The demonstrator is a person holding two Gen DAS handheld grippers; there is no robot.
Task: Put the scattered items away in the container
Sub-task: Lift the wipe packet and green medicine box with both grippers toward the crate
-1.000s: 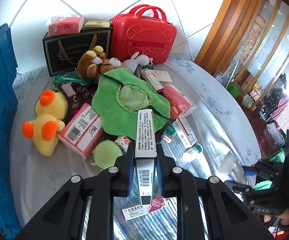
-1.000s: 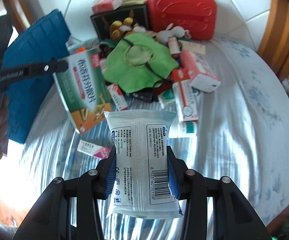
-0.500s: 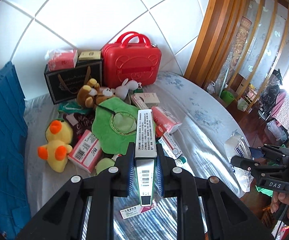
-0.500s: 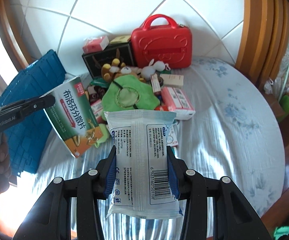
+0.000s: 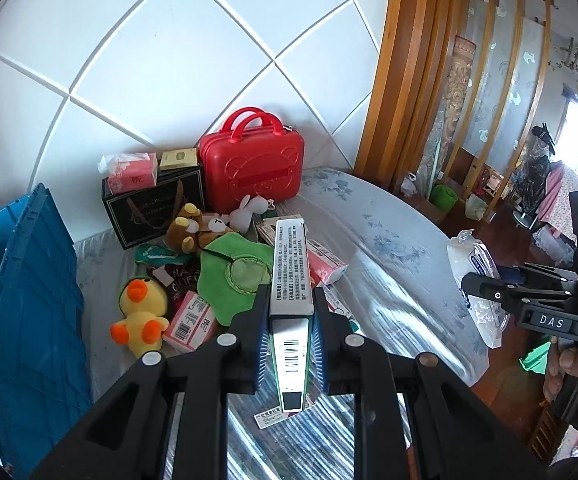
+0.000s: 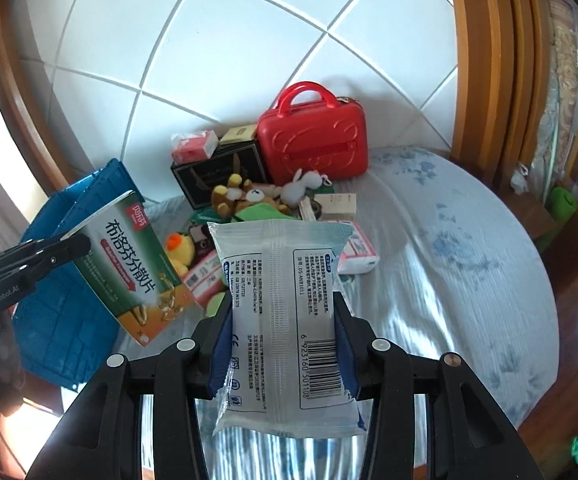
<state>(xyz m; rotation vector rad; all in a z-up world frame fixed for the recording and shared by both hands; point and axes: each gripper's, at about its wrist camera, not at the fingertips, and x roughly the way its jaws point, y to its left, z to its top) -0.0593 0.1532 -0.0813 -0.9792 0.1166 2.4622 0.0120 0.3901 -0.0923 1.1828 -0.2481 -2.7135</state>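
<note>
My left gripper (image 5: 289, 336) is shut on a flat green and white medicine box (image 5: 291, 280), held edge-on; in the right wrist view the same medicine box (image 6: 129, 264) shows its green and orange face at the left. My right gripper (image 6: 283, 340) is shut on a white plastic wipes pack (image 6: 285, 320) with a barcode; the wipes pack (image 5: 477, 272) also shows at the right of the left wrist view. Both are held high above the bed. A blue crate (image 5: 29, 320) stands at the bed's left side. Scattered boxes and plush toys lie below.
A red case (image 5: 255, 164), a black gift bag (image 5: 153, 212) with a tissue box (image 5: 133, 170) on it, a yellow duck (image 5: 141, 316), a brown plush (image 5: 189, 228), a green cloth (image 5: 237, 276) and several small boxes crowd the bed's far end. A wooden screen (image 5: 429, 80) stands at right.
Both grippers have risen well above the bed with their loads still gripped; the clutter now looks smaller and farther, and more wall shows.
</note>
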